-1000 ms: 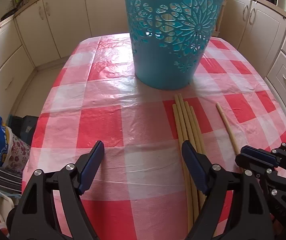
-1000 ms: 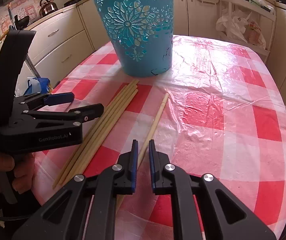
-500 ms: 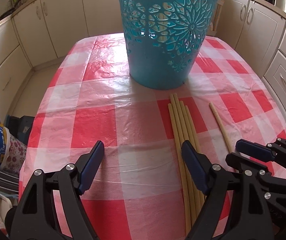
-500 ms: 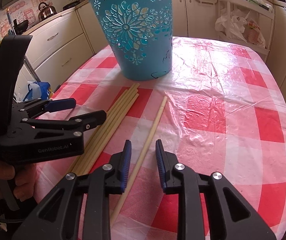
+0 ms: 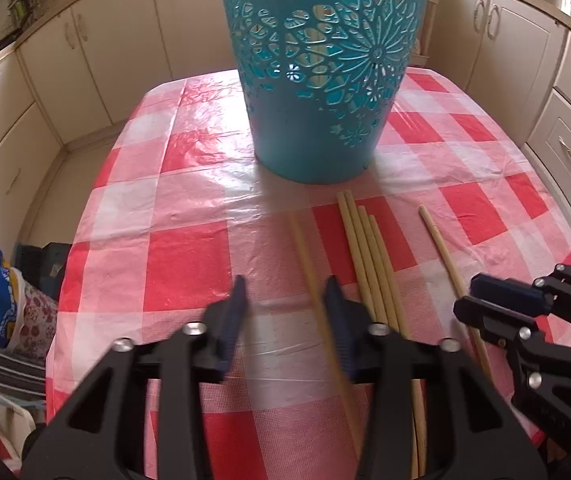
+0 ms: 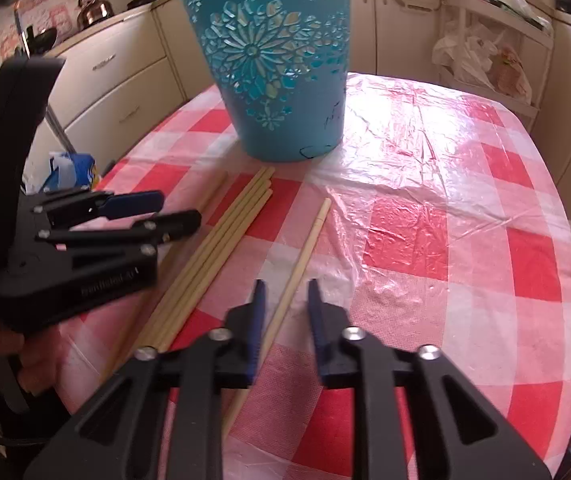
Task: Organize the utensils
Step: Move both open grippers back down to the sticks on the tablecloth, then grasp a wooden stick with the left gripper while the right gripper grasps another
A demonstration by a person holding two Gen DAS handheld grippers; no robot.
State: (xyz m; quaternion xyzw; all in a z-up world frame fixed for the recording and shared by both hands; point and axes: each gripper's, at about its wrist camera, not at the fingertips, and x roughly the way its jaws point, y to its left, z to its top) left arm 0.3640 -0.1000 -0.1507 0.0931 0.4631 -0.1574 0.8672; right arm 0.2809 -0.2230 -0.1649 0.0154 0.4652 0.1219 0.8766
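Sticks (image 5: 369, 264): four together, side by side and touching, flat on the red and white checked cloth (image 5: 173, 264), far ends just before the blue basket (image 5: 317, 120), which stands upright on the cloth.
Blurred stick (image 5: 311, 276): apart from the four, to their left, between the fingers of the left gripper (image 5: 285, 292), close along the right finger; cannot tell if touching it. Jaws of this gripper half open.
Single stick (image 6: 309, 240): to the right of the four, well apart, flat on the cloth, running between the fingers of the right gripper (image 6: 283, 312). Jaws there narrow but not closed, a small gap at each side of the stick
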